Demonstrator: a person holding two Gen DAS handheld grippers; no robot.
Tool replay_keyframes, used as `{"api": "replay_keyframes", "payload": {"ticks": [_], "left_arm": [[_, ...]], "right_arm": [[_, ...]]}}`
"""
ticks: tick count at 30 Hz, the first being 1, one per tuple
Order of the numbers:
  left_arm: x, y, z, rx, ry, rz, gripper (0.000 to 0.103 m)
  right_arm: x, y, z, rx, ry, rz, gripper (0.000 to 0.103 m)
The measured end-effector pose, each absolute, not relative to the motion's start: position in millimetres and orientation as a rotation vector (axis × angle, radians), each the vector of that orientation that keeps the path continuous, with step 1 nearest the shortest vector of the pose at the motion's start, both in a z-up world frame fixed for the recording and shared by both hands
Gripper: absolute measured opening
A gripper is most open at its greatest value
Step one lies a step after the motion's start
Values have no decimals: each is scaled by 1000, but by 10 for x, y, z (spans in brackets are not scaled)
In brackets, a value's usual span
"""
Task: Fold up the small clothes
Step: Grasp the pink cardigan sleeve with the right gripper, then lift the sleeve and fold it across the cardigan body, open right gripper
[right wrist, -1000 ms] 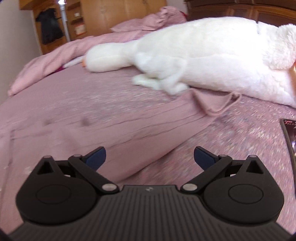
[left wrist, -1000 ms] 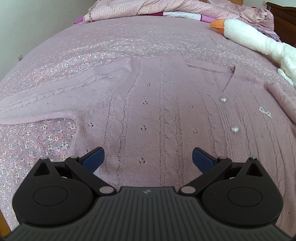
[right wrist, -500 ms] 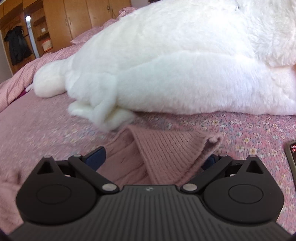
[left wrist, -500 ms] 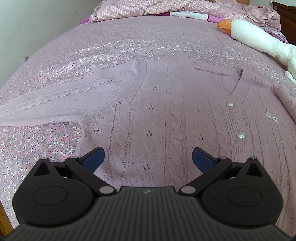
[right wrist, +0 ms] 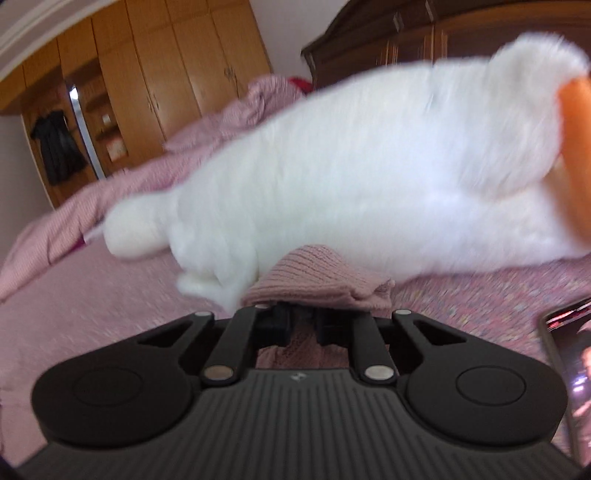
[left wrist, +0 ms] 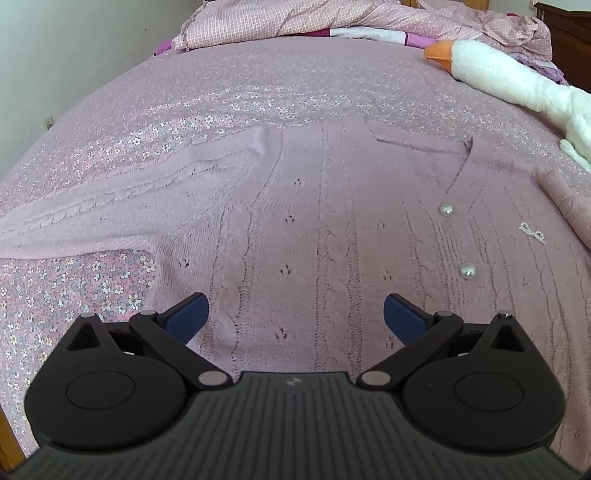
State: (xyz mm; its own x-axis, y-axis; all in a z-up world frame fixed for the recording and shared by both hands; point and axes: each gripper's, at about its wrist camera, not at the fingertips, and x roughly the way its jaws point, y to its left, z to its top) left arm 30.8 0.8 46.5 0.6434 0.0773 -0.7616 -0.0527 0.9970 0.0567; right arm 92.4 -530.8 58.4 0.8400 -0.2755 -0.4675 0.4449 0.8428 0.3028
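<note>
A pink knitted cardigan (left wrist: 325, 221) lies spread flat on the bed, front up, with pearl buttons (left wrist: 446, 209) and one sleeve (left wrist: 110, 214) stretched out to the left. Above its lower hem, my left gripper (left wrist: 295, 317) hovers open with nothing between the blue pads (left wrist: 186, 317). In the right wrist view, my right gripper (right wrist: 300, 325) is shut on the ribbed cuff of the other sleeve (right wrist: 317, 277), lifted off the bedspread right beside the plush goose.
A large white plush goose (right wrist: 369, 177) with an orange beak (left wrist: 439, 55) lies along the bed's right side. Crumpled pink bedding (left wrist: 332, 22) is piled at the head. A phone (right wrist: 569, 362) lies at the right edge. Wooden wardrobes (right wrist: 166, 74) stand behind.
My right gripper reached the sleeve cuff, closed on it and lifted it. The left gripper stayed open and drifted slightly left over the cardigan.
</note>
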Motion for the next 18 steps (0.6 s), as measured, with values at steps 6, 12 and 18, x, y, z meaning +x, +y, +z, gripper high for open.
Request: {"api": "replay_keyframes", "payload": {"ticks": [6,12,18], "left_arm": [[250,-10,500,31,854,59,103],[192,1,517,24,852,44,103],[153,59,535,43,861,63,103]], "right_arm": [[527,-5302,1120,387,329,-433,14],[282,-5211,1492,374,284,-456,14],[294,-4893,1590,456,320,-383,14]]}}
